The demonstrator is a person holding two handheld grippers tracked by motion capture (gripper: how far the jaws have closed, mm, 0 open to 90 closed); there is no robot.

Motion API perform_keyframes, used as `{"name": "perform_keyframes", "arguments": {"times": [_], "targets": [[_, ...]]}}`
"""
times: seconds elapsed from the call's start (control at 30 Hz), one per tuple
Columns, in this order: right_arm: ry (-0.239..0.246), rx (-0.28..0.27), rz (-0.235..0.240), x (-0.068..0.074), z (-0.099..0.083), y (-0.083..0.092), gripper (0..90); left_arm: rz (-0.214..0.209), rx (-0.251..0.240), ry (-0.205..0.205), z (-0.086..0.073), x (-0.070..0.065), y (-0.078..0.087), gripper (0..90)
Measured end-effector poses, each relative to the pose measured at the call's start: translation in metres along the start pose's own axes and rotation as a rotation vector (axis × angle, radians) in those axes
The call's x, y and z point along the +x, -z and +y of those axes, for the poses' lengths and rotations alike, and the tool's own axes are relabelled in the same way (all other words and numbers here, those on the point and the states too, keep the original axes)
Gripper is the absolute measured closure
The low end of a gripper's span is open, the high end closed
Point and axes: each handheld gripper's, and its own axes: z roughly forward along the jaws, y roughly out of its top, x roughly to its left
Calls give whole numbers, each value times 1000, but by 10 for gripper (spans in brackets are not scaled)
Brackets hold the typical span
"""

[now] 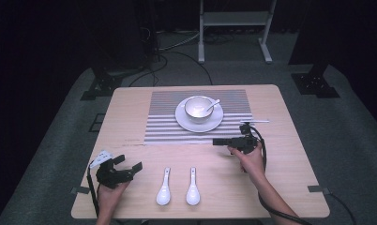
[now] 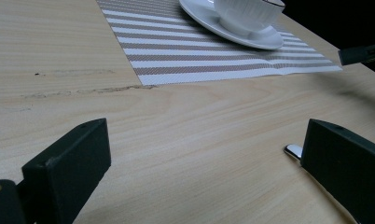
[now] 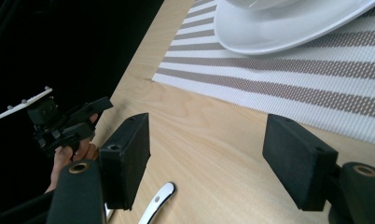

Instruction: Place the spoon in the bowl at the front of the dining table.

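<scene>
Item: two white ceramic spoons (image 1: 163,187) (image 1: 193,186) on near counter (image 1: 280,154), judged light, rigid, glossy-slippery, chippable; best pinched mid-handle; right gripper (image 3: 206,163) fingers released, left gripper (image 2: 199,172) likewise.

Dark room, grey floor, pale wooden desk at centre.

Light-grained desk (image 1: 130,108) with rounded corners, lit from above, standing on a grey carpeted floor (image 1: 346,136) that fades into black at both sides. Behind it, the white legs and crossbar of a metal frame (image 1: 233,18), feet resting on the floor. Left of that frame, black cables (image 1: 163,56) looping across the carpet towards a dark stand with a flat base (image 1: 100,86). A second black stand base (image 1: 315,84) to the right, beyond the desk's far corner. Small grey tabs of tape (image 1: 79,190) at the desk's near edges. Walls lost in shadow; no windows to be made out.
</scene>
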Motion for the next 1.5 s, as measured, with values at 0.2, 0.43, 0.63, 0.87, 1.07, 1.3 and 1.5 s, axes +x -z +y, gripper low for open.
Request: {"name": "perform_keyframes", "arguments": {"times": [0.2,0.43,0.63,0.87,1.07,1.3,1.5], "targets": [[13,10,14,4,-11,2,307,2,1,-2,0,0,0,3],[34,31,20,11,-23,5,307,2,0,-1,0,0,0,3],[39,36,37,14,-32,11,307,3,1,-4,0,0,0,3],[42,45,47,17,-40,14,307,5,2,-4,0,0,0,3],[38,53,45,15,-49,14,307,5,2,-5,0,0,0,3],[42,53,49,15,-59,16,307,6,2,-5,0,0,0,3],[42,49,54,15,-66,20,307,6,3,-5,0,-1,0,3]]}}
